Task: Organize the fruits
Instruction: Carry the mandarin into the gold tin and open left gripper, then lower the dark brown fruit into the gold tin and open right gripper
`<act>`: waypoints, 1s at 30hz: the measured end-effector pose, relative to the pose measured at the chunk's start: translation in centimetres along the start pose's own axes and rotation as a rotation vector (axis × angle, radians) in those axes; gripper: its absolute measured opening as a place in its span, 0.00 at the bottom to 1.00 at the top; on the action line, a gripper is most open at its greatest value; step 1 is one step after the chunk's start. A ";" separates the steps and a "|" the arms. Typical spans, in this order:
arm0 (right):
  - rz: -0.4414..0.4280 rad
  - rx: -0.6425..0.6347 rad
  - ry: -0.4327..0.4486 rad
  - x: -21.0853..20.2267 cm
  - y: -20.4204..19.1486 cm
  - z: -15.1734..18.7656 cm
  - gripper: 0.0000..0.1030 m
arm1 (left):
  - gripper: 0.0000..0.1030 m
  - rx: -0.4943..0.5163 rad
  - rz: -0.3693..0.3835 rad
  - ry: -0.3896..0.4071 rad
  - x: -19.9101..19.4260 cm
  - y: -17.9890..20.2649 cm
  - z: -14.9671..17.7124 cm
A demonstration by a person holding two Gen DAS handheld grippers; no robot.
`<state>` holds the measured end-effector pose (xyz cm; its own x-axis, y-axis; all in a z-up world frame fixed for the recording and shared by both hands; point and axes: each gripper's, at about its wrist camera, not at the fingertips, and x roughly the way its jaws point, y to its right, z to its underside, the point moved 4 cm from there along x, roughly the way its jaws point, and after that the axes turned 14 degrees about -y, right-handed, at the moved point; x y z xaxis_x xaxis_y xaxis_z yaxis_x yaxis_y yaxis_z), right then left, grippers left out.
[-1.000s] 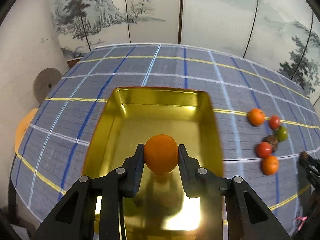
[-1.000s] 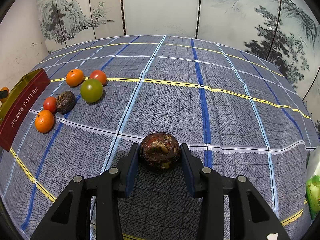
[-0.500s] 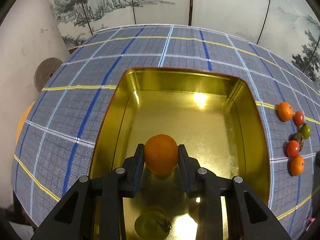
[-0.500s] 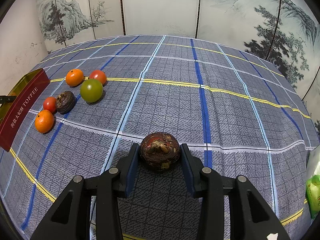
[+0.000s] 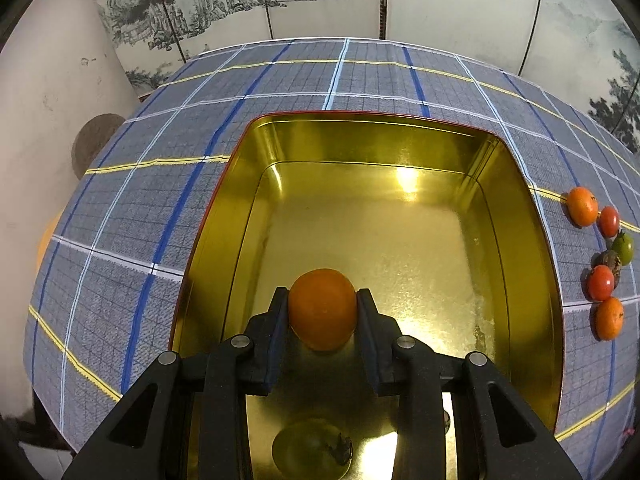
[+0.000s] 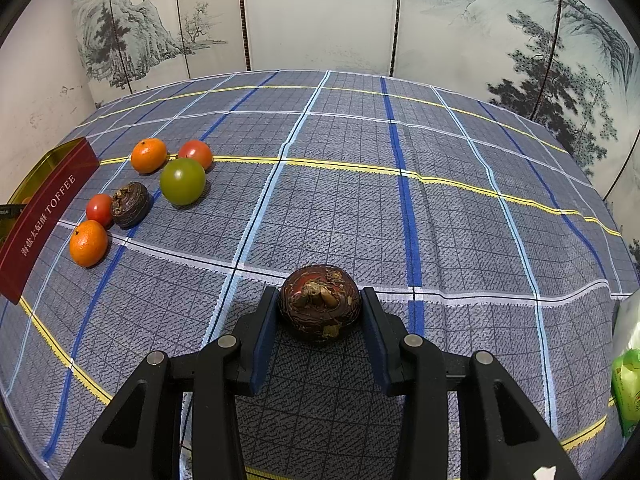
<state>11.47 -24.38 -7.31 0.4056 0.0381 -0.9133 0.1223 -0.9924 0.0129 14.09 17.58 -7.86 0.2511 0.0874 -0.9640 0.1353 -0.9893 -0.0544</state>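
While the left gripper [image 5: 322,307] hangs over the gold-lined rectangular toffee tin [image 5: 516,184] with its jaws clenched on a smooth round orange fruit [image 5: 322,309], a release from this height could let the fruit bounce or roll on the slick metal floor — possibly into the greenish fruit [image 5: 312,450] already lying near the tin's close edge. The right gripper [image 6: 319,309] has its jaws closed against a dark brown mottled round fruit [image 6: 319,307] above the blue-grey plaid-clothed surface [image 6: 460,208]; its rough, uneven skin may slip if the squeeze is off-centre. Six loose fruits sit clustered beside the tin, well apart from that gripper.
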 end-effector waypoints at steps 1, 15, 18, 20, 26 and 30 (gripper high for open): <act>0.001 0.000 0.000 0.0 0.0 0.0 0.36 | 0.34 -0.001 -0.001 0.001 0.0 0.0 0.0; 0.009 0.008 0.001 0.0 0.4 0.1 0.36 | 0.35 0.011 0.003 0.011 -0.3 0.2 0.2; 0.014 0.013 0.001 -0.1 0.3 0.1 0.36 | 0.35 0.012 0.010 0.019 -0.7 0.2 0.4; 0.018 0.020 0.000 -0.1 0.2 0.1 0.36 | 0.38 0.016 0.009 0.036 -1.2 0.2 0.6; 0.033 0.022 -0.010 -0.2 -0.1 -0.2 0.35 | 0.51 0.020 0.022 0.099 -3.4 0.0 1.1; 0.022 0.020 0.010 -1.0 -0.9 -0.8 0.35 | 0.58 0.014 0.027 0.142 -5.0 -0.2 1.9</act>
<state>11.70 -23.47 -6.06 0.4173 0.0171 -0.9086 0.0950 -0.9952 0.0249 11.03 17.10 -3.49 0.3877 0.0758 -0.9187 0.1134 -0.9930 -0.0341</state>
